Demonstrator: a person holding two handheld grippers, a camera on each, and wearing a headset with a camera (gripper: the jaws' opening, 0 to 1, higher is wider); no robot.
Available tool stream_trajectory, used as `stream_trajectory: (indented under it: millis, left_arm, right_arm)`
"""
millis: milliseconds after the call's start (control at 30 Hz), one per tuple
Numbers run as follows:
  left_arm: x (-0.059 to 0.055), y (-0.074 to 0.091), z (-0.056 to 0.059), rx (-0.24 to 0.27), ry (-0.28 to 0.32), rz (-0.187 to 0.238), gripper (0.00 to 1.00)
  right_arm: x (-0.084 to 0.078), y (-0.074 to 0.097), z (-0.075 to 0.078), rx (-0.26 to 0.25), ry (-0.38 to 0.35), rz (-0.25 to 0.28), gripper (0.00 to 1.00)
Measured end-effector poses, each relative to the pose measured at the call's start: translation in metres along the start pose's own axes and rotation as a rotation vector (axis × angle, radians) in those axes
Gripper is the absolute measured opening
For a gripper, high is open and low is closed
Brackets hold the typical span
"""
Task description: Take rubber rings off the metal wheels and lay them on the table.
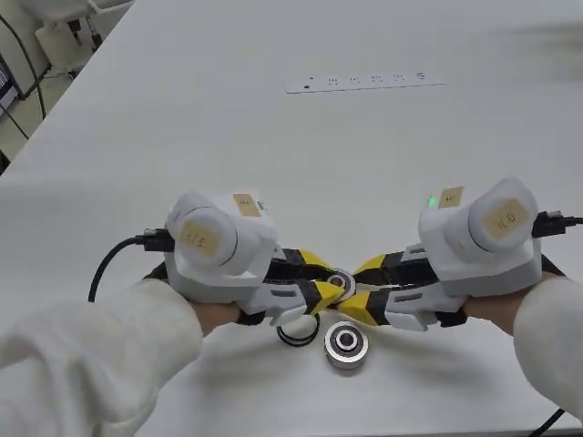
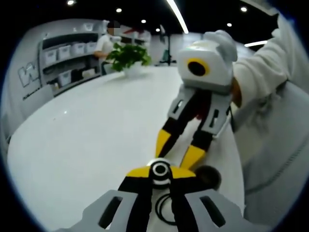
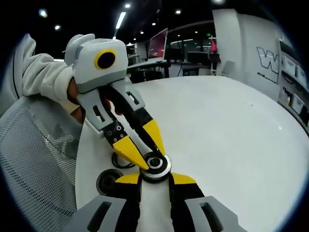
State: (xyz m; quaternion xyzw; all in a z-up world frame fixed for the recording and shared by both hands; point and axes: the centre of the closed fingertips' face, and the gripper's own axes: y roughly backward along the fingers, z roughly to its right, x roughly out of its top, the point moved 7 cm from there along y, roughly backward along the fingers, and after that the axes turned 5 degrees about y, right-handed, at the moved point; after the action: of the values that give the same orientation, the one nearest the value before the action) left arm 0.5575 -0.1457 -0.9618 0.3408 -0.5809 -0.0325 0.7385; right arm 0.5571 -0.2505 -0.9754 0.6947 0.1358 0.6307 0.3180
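The left gripper (image 2: 160,174) is pinching a small metal wheel (image 1: 342,282) between its nearly closed yellow tips, holding it just above the table (image 1: 273,146). The right gripper (image 3: 155,178) is meeting that wheel from the opposite side with its jaws a little apart and its tips at the rim. I can't tell whether it is actually gripping. A loose black rubber ring (image 1: 298,335) is lying flat on the table just below the held wheel, on the person's side, and a second wheel (image 1: 346,344) is sitting beside the ring.

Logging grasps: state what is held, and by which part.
One wheel, pinched at its rim by both the left gripper and the right gripper, from opposite sides.
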Motion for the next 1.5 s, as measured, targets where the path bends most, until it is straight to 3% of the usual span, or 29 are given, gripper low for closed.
stream_trajectory:
  millis: [167,400,533,600,633,833,967,1067,1267,1500]
  left_arm:
    - [0.000,0.000,0.001,0.001,0.004,0.001,0.14]
    - [-0.001,0.000,0.003,0.006,0.006,0.006,0.14]
    - [-0.002,0.000,0.003,0.007,0.010,0.009,0.14]
    - [-0.002,0.000,0.003,0.009,0.012,0.008,0.14]
    - [-0.002,0.000,0.003,0.009,0.013,0.008,0.14]
    - [-0.003,0.001,0.004,0.010,0.016,0.009,0.14]
    - [-0.003,0.001,0.006,0.008,0.019,0.009,0.14]
    - [-0.003,0.001,0.007,0.006,0.017,0.009,0.14]
    - [-0.004,0.001,0.008,0.000,0.012,0.007,0.14]
    - [-0.003,0.000,0.011,0.004,-0.018,0.005,0.13]
  right_arm:
    - [0.000,0.001,0.000,-0.002,0.033,-0.015,0.19]
    - [-0.001,0.003,0.000,0.007,0.004,-0.014,0.17]
    - [-0.003,0.006,0.000,0.012,0.011,-0.023,0.10]
    - [-0.006,0.008,0.005,-0.033,0.045,-0.041,0.02]
    - [-0.006,0.007,0.001,-0.008,0.034,-0.035,0.01]
    - [-0.005,0.008,0.004,-0.034,0.021,-0.043,0.00]
    - [-0.005,0.009,0.005,-0.048,-0.028,-0.049,0.00]
    - [-0.005,0.011,0.006,-0.054,-0.133,-0.061,0.00]
    - [0.001,0.017,0.006,-0.042,-0.287,-0.009,0.00]
    - [0.004,0.020,0.002,-0.036,-0.359,0.000,0.00]
